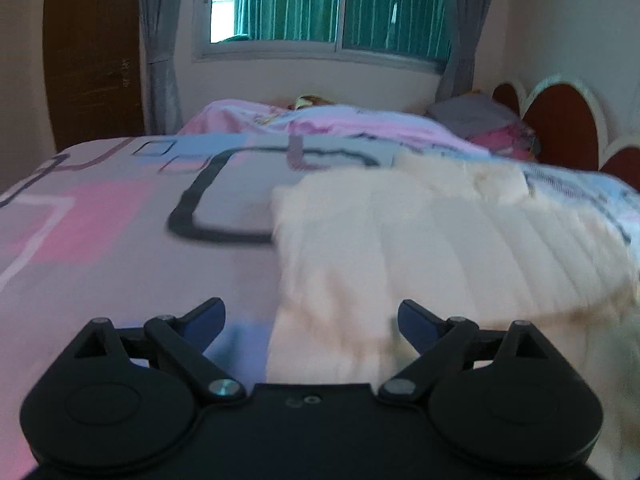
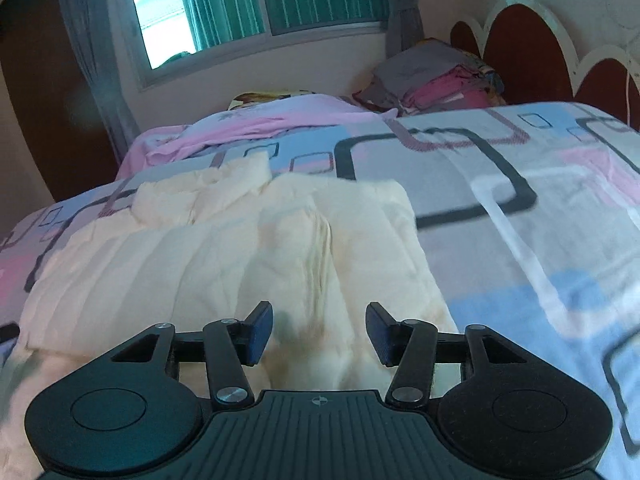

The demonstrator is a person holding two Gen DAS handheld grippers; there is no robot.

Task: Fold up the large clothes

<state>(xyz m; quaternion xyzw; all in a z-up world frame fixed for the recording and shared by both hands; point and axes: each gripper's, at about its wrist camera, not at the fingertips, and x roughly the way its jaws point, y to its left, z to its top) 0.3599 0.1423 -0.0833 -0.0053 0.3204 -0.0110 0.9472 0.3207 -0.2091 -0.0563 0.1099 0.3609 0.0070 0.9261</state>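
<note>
A cream white garment (image 1: pixel 440 240) lies partly folded on the patterned bedspread (image 1: pixel 120 220). In the left wrist view it fills the right half, its left edge running down between my fingers. My left gripper (image 1: pixel 312 326) is open and empty, low over that edge. In the right wrist view the garment (image 2: pixel 240 248) lies ahead and left, with a bunched collar part at the far end. My right gripper (image 2: pixel 320 330) is open and empty, just above the garment's near end.
A pink sheet (image 2: pixel 260 124) is heaped at the far side of the bed. A stack of folded clothes (image 2: pixel 436 76) sits by the red headboard (image 2: pixel 520 52). A window with green curtains (image 1: pixel 340 4) is on the far wall; a brown door (image 1: pixel 92 52) stands left.
</note>
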